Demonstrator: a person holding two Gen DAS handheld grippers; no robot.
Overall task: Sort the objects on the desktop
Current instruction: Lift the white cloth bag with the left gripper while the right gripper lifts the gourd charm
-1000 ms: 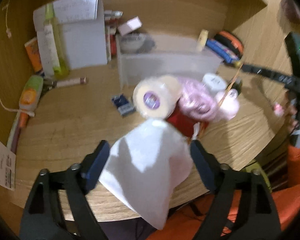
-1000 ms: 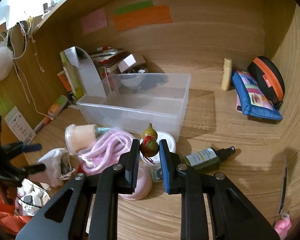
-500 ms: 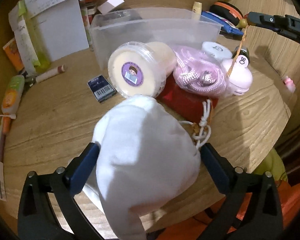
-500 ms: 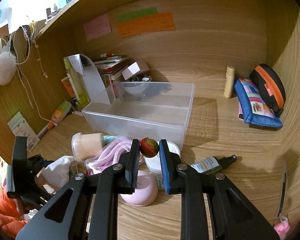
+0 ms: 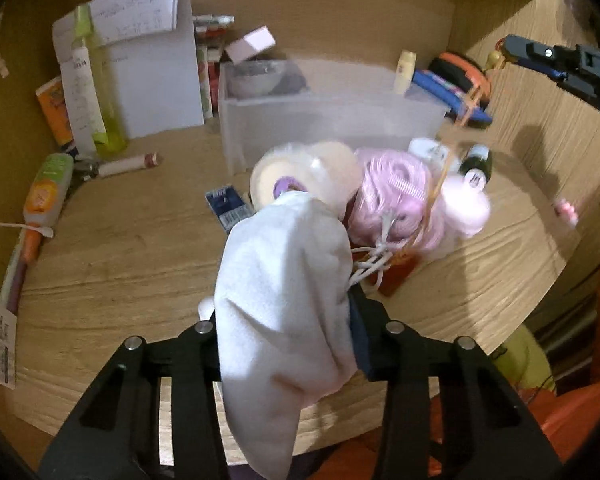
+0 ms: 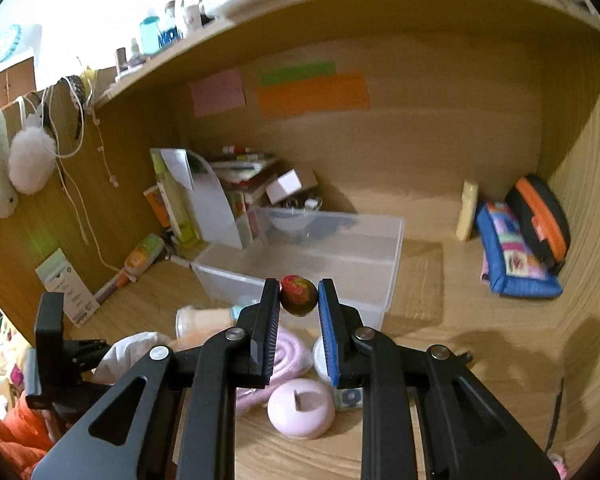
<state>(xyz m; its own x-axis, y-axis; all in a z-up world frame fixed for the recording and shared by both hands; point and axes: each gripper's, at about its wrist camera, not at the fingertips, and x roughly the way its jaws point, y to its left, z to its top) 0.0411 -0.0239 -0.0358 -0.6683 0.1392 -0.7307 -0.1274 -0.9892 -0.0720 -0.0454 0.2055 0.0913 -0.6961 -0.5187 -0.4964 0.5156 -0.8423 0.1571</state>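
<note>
White cloth fills the lower middle of the left wrist view, where a drawstring pouch (image 5: 284, 304) is seen between the fingers of the left gripper (image 5: 288, 332), whose jaws are closing onto it near the front edge of the wooden desk (image 5: 120, 264). At twelve o'clock from the pouch, a round cream-coloured tub (image 5: 300, 178) lies on its side, with a coil of pink cord (image 5: 396, 196) and a pink rounded case (image 5: 466, 206) at about one o'clock, all heaped together. Behind the heap, toward twelve o'clock, a clear plastic bin (image 5: 332, 116) is set on the desk. In the right wrist view, the right gripper (image 6: 299, 300) is clenched on a small gourd-shaped charm (image 6: 299, 295) with a red tie, held above the near rim of the bin, while an orange cord (image 5: 456, 136) is seen hanging from it toward the heap.
</note>
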